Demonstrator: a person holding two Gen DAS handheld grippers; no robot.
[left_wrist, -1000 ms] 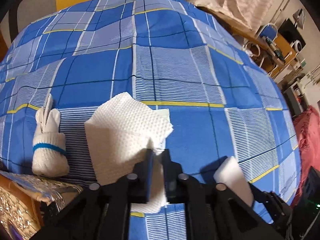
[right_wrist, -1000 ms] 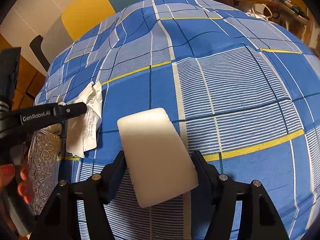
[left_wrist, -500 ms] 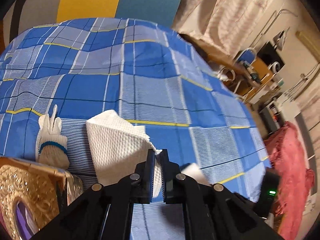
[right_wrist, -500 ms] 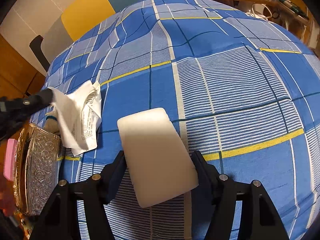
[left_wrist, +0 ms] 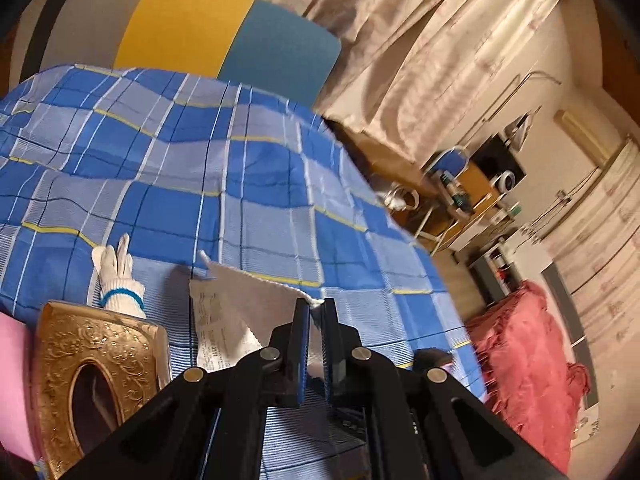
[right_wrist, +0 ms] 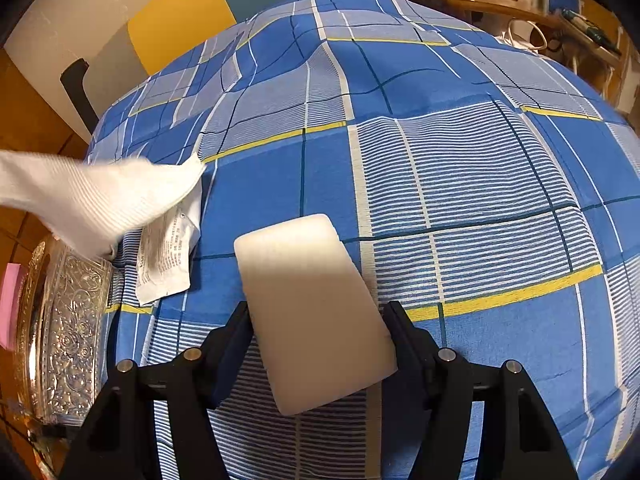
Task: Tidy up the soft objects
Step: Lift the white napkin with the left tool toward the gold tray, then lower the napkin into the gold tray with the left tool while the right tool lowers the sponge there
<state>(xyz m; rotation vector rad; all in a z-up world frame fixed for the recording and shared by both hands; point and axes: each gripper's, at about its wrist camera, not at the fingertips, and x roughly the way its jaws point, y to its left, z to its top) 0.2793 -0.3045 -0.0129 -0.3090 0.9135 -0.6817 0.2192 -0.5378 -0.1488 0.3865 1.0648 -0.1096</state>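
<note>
Lifted white cloth (left_wrist: 256, 292) now hangs from left tool (left_wrist: 316, 312).

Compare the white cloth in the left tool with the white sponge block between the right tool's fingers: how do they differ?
The white cloth is thin, textured and limp; the sponge block is thick, smooth and keeps its shape. The cloth hangs lifted above the bed, pinched in the left tool; whether the sponge is lifted is unclear. Both are white and soft.

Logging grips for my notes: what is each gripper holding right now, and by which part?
Left gripper: white cloth, pinched at a corner. Right gripper: white foam block, clamped across its long side edges.
</note>
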